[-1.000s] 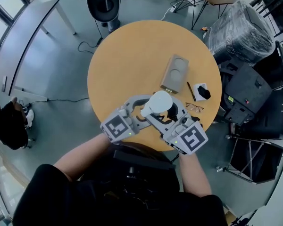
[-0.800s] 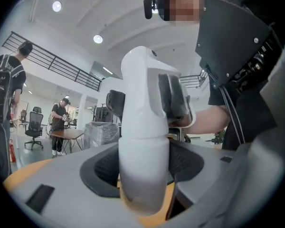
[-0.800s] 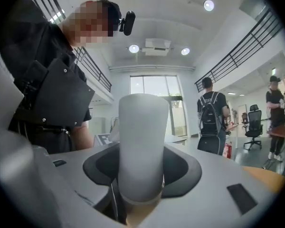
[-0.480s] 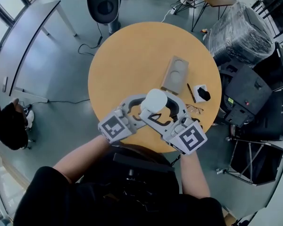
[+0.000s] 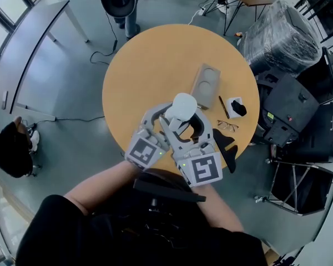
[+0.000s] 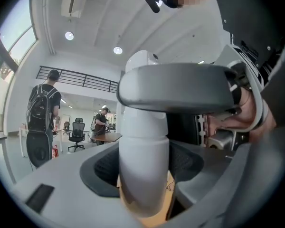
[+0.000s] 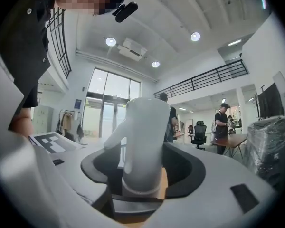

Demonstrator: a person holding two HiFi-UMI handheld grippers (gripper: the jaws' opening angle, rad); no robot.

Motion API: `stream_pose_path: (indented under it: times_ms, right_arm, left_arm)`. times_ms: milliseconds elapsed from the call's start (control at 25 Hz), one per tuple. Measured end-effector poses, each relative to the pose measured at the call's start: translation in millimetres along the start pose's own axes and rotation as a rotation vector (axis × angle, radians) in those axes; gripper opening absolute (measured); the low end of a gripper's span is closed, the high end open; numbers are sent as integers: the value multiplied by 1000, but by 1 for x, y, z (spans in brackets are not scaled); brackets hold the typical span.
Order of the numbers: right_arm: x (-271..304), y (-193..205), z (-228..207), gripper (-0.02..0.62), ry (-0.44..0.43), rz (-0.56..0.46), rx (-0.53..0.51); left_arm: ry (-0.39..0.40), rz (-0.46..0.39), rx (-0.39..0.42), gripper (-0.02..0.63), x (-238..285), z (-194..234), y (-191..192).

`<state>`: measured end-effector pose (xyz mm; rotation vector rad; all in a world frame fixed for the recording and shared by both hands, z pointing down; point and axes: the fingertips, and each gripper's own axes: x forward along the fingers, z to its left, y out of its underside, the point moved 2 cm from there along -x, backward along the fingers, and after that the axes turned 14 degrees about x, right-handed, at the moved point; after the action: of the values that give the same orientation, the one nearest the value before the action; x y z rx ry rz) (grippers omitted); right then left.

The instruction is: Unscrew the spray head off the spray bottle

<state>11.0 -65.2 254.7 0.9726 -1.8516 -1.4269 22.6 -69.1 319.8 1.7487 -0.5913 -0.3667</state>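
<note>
A white spray bottle (image 5: 184, 105) stands upright on the round wooden table (image 5: 150, 60), near its front edge. My left gripper (image 5: 167, 118) is shut on the bottle body (image 6: 142, 165), its curved pads against both sides. My right gripper (image 5: 190, 123) sits higher, crossing over the left one, with the white spray head (image 7: 145, 141) between its jaws. Those jaws have just been closing after opening wide. A little room still shows beside the head, so they stand open around it (image 7: 142, 170). The bottle's base is hidden by the grippers.
Behind the bottle lies a grey rectangular tray (image 5: 205, 86). To its right are a dark pen (image 5: 224, 107), a small white and black object (image 5: 237, 107) and a pair of glasses (image 5: 228, 126). Chairs and wrapped equipment (image 5: 283, 35) stand around the table. People stand far off in the room (image 6: 42, 118).
Both grippers have swung round the bottle: the left marker cube went right, the right one left and nearer me. The right jaws let go of the spray head. The bottle stayed put.
</note>
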Motion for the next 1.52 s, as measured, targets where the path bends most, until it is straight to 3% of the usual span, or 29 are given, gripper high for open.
stream_pose_path:
  times_ms: [40,160,280,400,520,880,1520]
  right_arm:
    - [-2,1,-1,246,3,6,-1]
    - [-8,1,-4,242,-78,-1,12]
    - [-14,0,-2,241,-233,29,67]
    - [-22,1,5,241,-388,74,92]
    - [-30,5,13,241,-460,101,66]
    - [-35,-6,20,239,-457,61,63]
    - [-56,-80,24,239,-407,-37,7]
  left_arm:
    - [6,-2,-4,305,0,-3,1]
    - [58,-23,-21,305,0,-10,0]
    - [192,-73,-59,305,-5,-17,-5]
    - [342,-114,-47,305,-14,-27,-8]
    - [442,-119,-42,304,-22,-38,-6]
    - [469,-109,-60,305,-32,-45,4]
    - [458,-94,-9,305,-32,-51,20]
